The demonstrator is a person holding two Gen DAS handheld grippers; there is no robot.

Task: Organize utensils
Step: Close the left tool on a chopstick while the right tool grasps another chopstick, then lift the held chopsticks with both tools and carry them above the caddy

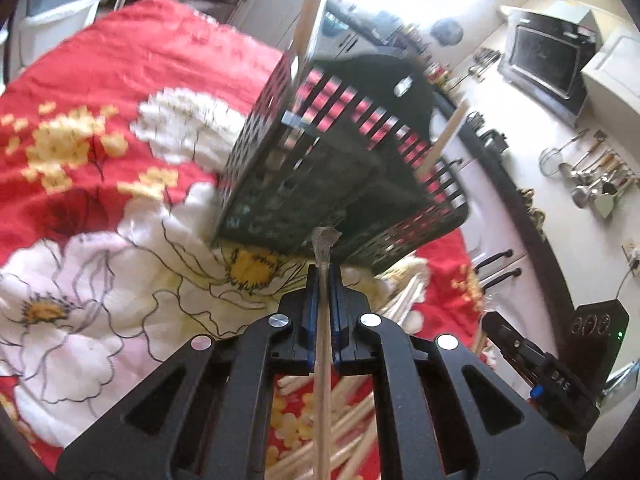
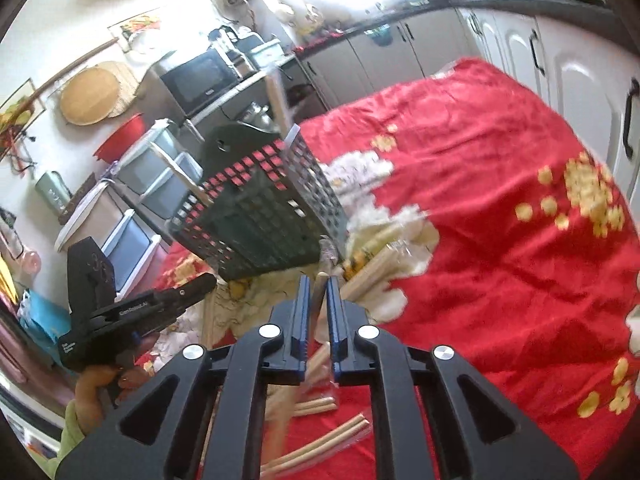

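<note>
Surface: I am working over a red cloth with white and yellow flowers (image 1: 132, 60); what lies under it I cannot tell, so I call it the cloth.
Left tongs (image 1: 325, 280): clamped together on a thin pale stick (image 1: 322, 380) that runs back between the blue pads (image 1: 313, 312); its greyish tip (image 1: 326, 238) pokes out in front, just short of the basket's near wall.
Right tongs (image 2: 317, 292): nearly together, with a pale strip (image 2: 319, 300) pinched between the blue pads (image 2: 303, 308); blurred, so I cannot name it more closely.
Basket (image 1: 320, 172): black, perforated, tilted in both views, standing on the cloth ahead of both tongs. A flat wooden piece (image 1: 310, 16) rises from its far corner and a thinner stick (image 1: 444, 140) leans out over its right rim.
Loose sticks (image 2: 320, 448): pale wooden sticks scattered on the cloth beneath and beside both tongs, near the basket's near side.
Hand (image 2: 100, 384): in the right view a person's hand with a green sleeve grips the left tool's handle.
Background: a counter with hanging ladles (image 1: 592, 184) and a dark oven (image 1: 548, 60), well apart from the cloth.
</note>
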